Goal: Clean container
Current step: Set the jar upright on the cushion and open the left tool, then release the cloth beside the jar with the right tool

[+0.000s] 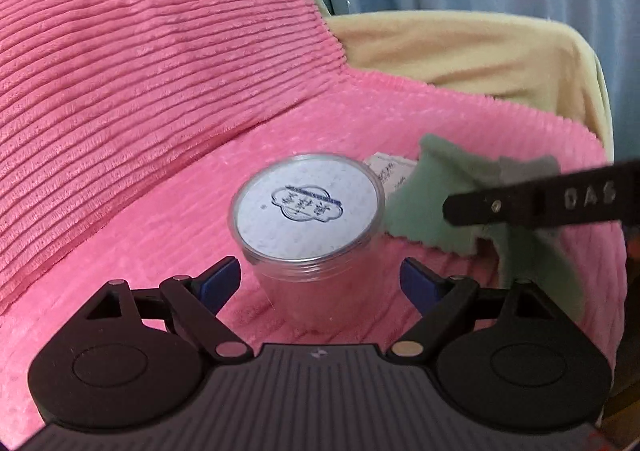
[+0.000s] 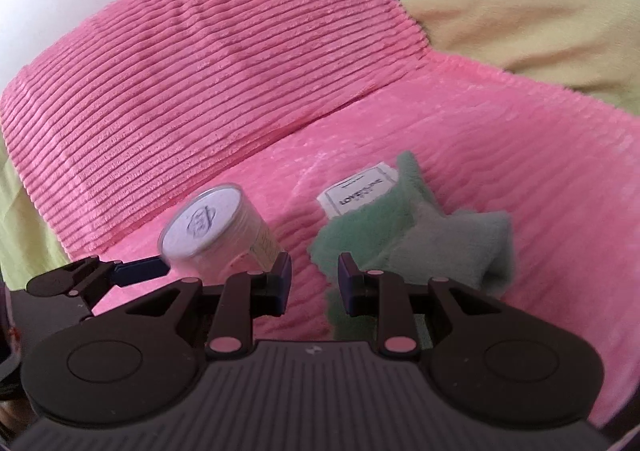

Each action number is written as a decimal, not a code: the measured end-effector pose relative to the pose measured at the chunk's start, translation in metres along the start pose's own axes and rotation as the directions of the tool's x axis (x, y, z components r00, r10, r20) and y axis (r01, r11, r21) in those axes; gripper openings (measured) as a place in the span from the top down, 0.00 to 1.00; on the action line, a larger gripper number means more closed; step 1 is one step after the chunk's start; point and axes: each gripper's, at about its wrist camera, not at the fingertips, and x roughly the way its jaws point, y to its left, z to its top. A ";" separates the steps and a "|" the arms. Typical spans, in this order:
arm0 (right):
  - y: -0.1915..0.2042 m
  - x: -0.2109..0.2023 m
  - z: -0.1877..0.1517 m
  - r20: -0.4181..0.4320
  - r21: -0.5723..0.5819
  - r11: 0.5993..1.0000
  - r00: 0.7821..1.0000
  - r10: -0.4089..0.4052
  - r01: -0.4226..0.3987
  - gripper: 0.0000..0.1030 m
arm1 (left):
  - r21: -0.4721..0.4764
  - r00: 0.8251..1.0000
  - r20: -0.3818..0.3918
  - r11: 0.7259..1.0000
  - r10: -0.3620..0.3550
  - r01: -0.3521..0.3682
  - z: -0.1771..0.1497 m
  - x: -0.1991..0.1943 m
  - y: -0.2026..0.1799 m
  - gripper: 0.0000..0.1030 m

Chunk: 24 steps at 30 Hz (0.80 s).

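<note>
The clear round plastic container [image 1: 308,227] with its white printed lid stands on the pink ribbed bedspread [image 1: 440,123], framed by the spread left gripper [image 1: 320,283]; the right gripper [image 2: 314,279], also released, hovers at the crumpled green cloth [image 2: 440,243], likely about to grasp it for wiping

On my pink ribbed blanket [image 1: 460,123] the clear container [image 1: 308,235] stands upright mid-surface, a crumpled green cloth [image 1: 440,187] just beside it toward the blanket's right edge, overlapping a white label [image 2: 362,193].
</note>
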 end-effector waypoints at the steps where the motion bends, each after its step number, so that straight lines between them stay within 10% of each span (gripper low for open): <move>1: -0.003 -0.004 -0.002 -0.004 0.004 1.000 1.000 -0.008 0.008 0.78 | 0.008 1.000 -0.004 1.000 0.005 -0.005 -0.002 -0.001 -0.002 0.14; 10: -0.044 -0.036 -0.026 -0.061 0.123 0.990 0.996 -0.061 0.068 0.77 | 0.044 1.000 -0.011 0.999 0.007 -0.006 -0.010 -0.023 -0.017 0.09; 24: -0.007 0.063 -0.007 0.005 0.185 0.974 0.991 -0.136 0.133 0.95 | -0.056 0.990 -0.138 0.998 -0.034 0.026 -0.015 -0.005 -0.007 0.06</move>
